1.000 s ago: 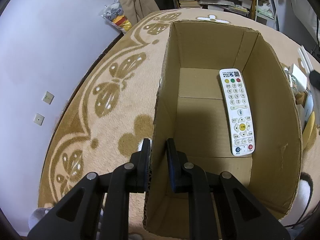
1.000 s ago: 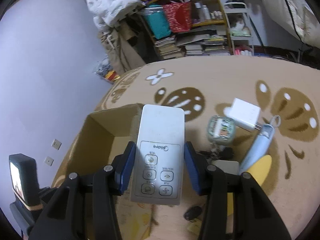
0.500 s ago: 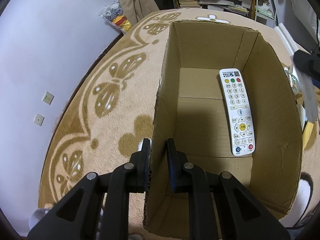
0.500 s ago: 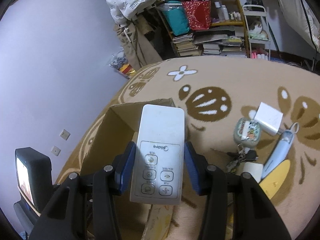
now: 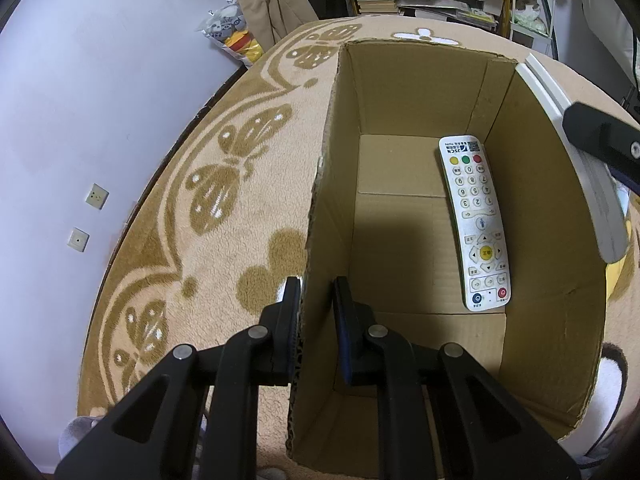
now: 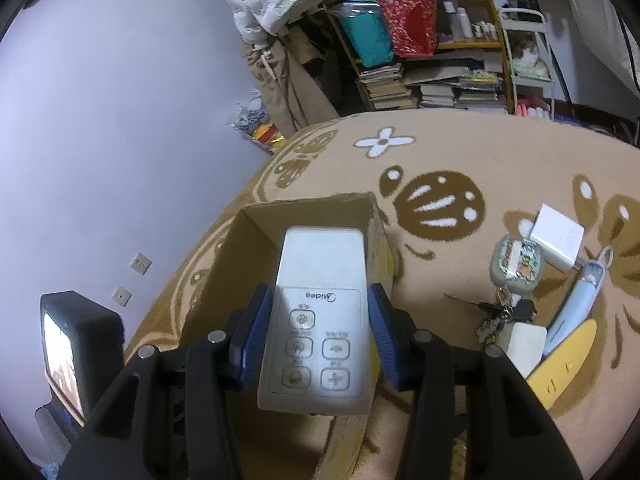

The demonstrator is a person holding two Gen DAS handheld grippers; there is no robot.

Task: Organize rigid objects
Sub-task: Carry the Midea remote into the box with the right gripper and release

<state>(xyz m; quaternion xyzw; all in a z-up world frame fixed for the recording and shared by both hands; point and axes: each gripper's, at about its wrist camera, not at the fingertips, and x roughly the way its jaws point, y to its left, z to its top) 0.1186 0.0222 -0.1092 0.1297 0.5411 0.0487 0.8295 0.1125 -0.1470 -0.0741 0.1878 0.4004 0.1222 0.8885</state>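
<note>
An open cardboard box (image 5: 400, 92) stands on the patterned carpet. My left gripper (image 5: 316, 300) is shut on the box's left wall near its front corner. A white TV remote (image 5: 474, 222) with coloured buttons lies on the box floor at the right. My right gripper (image 6: 318, 328) is shut on a white Midea remote (image 6: 320, 320) and holds it above the box's right rim (image 6: 304, 204). In the left wrist view this remote (image 5: 592, 184) and the right gripper's black arm show over the box's right wall.
On the carpet right of the box lie a white charger (image 6: 558, 236), a cartoon case with keys (image 6: 516, 266), a light blue tube (image 6: 580, 300), a yellow flat piece (image 6: 560, 372) and a small white block (image 6: 522, 344). Bookshelves (image 6: 432, 60) stand at the back. A wall is at the left.
My right gripper has carried the Midea remote left, from beside the box to above its right rim. The left gripper and the box have not moved.
</note>
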